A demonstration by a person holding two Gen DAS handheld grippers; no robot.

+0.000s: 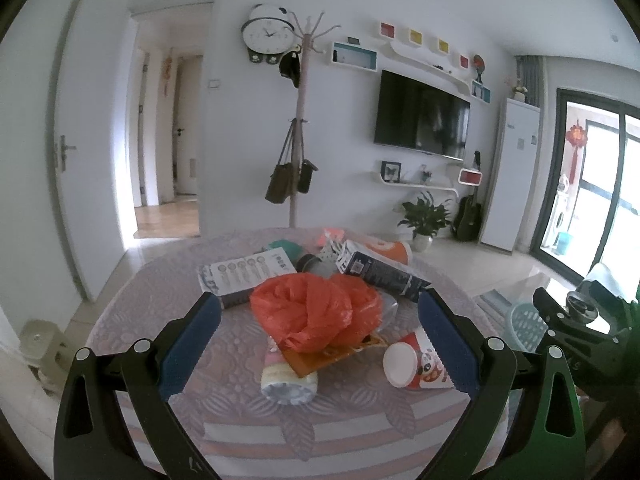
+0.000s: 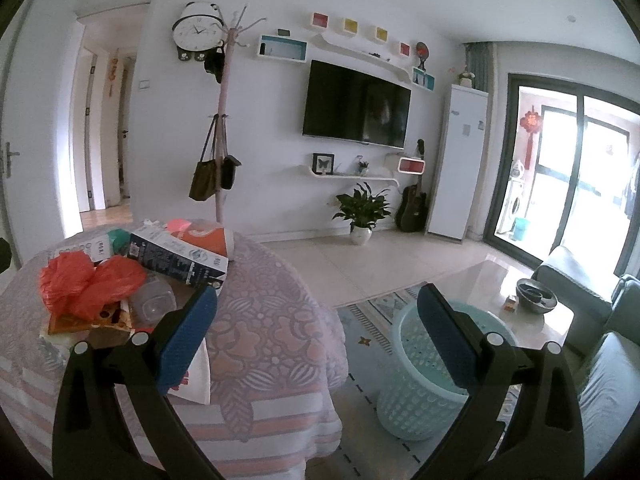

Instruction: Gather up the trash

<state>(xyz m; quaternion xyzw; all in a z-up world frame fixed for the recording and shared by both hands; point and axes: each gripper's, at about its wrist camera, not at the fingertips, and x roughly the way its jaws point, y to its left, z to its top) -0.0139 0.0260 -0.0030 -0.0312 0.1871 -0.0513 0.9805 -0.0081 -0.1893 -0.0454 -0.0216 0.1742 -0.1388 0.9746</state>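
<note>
While both tools hover above the cluttered round tabletop [image 1: 132,320], no piece of trash is yet held, so the collecting appears to be at its opening step. At far left of the heap lies a printed leaflet [image 1: 244,270]; next to it, at the centre, sits a crumpled orange plastic bag [image 1: 316,312] resting on a flat orange wrapper [image 1: 320,360], with a small pale bottle [image 1: 288,380] lying on its side just in front. The left gripper [image 1: 320,340] has its blue pads spread wide, bracketing the bag and bottle without touching either. Further right lies a tipped red-and-white paper cup [image 1: 416,360], close beside the right-hand pad, and behind it a dark carton [image 1: 380,270] and an orange cup [image 1: 386,249]. Rightmost, off the tabletop and on the floor rug, stands a pale green mesh basket [image 2: 416,384], the likely receptacle. The right gripper [image 2: 316,328] is likewise spread apart and empty, aimed at the gap between the tabletop edge and the basket. Judged from this layout, the next move calls for lowering the left gripper onto the bag or the bottle, closing on it firmly, and carrying it rightward over the basket rim; the loose plastic bag may slip or drag neighbouring items along.
</note>
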